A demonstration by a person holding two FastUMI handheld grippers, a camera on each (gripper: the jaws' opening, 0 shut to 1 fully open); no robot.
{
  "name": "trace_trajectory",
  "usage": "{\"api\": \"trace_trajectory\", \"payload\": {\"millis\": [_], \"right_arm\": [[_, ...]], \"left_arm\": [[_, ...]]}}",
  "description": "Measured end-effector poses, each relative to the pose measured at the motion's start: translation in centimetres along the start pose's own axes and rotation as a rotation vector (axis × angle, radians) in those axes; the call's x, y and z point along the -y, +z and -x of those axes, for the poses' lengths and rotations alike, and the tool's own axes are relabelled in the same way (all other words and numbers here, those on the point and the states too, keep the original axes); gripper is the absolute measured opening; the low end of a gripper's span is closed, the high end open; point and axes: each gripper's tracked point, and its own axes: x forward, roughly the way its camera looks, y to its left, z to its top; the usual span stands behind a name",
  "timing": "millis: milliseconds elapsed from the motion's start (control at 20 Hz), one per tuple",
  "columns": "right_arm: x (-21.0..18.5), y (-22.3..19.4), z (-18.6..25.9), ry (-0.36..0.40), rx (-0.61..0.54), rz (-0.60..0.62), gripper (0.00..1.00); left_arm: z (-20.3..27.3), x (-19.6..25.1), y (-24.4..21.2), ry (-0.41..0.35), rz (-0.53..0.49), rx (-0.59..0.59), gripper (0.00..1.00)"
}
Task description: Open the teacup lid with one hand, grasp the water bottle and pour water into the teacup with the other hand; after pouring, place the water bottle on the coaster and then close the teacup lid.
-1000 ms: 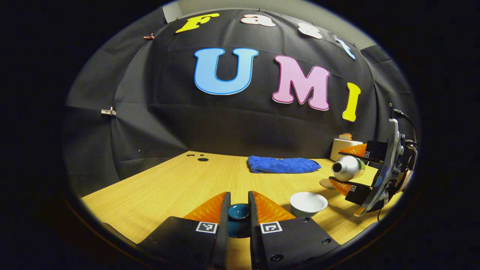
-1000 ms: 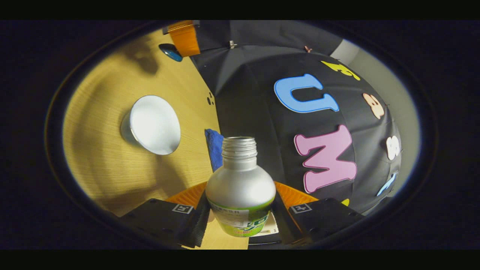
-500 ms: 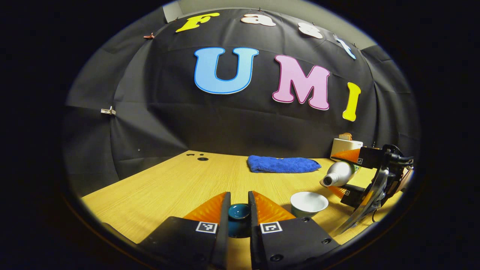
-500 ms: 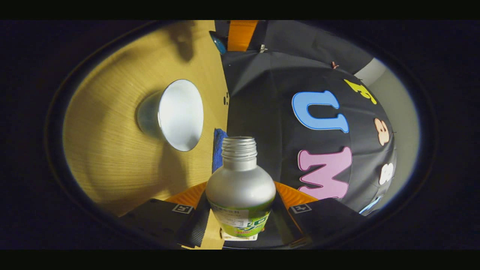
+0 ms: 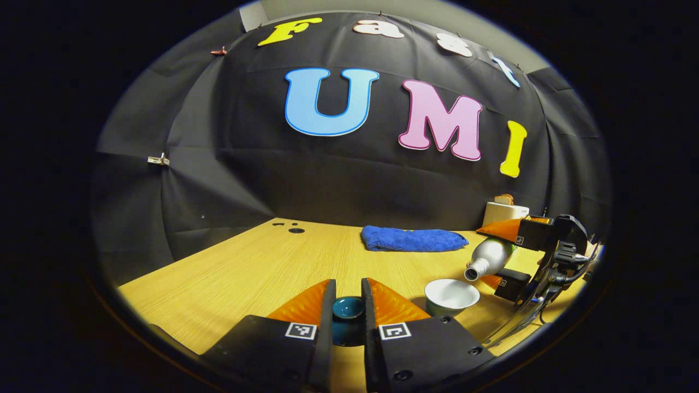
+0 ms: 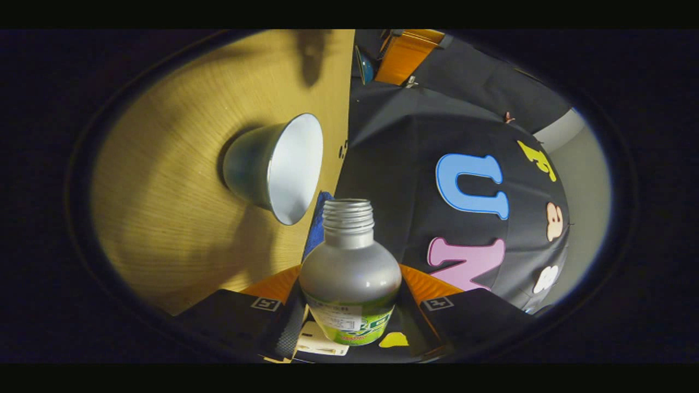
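Observation:
My left gripper point(image 5: 348, 297) is shut on the teal teacup lid point(image 5: 348, 312), held low over the wooden table point(image 5: 246, 273). The white teacup point(image 5: 452, 295) stands uncovered just to its right. Above the cup's right rim, my right gripper point(image 5: 494, 255) holds the silver water bottle point(image 5: 489, 255) tilted, mouth down toward the cup. In the right gripper view the capless bottle point(image 6: 349, 273) sits between the fingers of my right gripper point(image 6: 349, 284), and the teacup point(image 6: 278, 166) lies just beyond its mouth. I cannot make out any water stream.
A blue towel point(image 5: 412, 239) lies at the back of the table, with a white toaster point(image 5: 503, 213) to its right. Small dark holes point(image 5: 295, 230) mark the table's far left. The towel's edge point(image 6: 314, 224) is behind the bottle neck.
My right gripper has tipped the bottle further and brought its mouth down close to the teacup's rim. The left gripper and the lid have stayed put.

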Motion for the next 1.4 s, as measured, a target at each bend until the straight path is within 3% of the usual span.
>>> {"api": "trace_trajectory", "payload": {"millis": [200, 750, 1400], "right_arm": [[0.0, -0.1, -0.2, 0.0, 0.009, 0.056, 0.75], [0.4, 0.1, -0.8, -0.021, 0.038, 0.164, 0.78], [3.4, 0.1, -0.8, -0.083, 0.057, 0.254, 0.78]], "left_arm": [[0.0, 0.0, 0.1, -0.002, 0.004, 0.001, 0.27], [0.1, 0.0, 0.0, -0.012, 0.014, -0.007, 0.27], [0.2, 0.0, 0.2, -0.019, 0.014, -0.002, 0.27]]}}
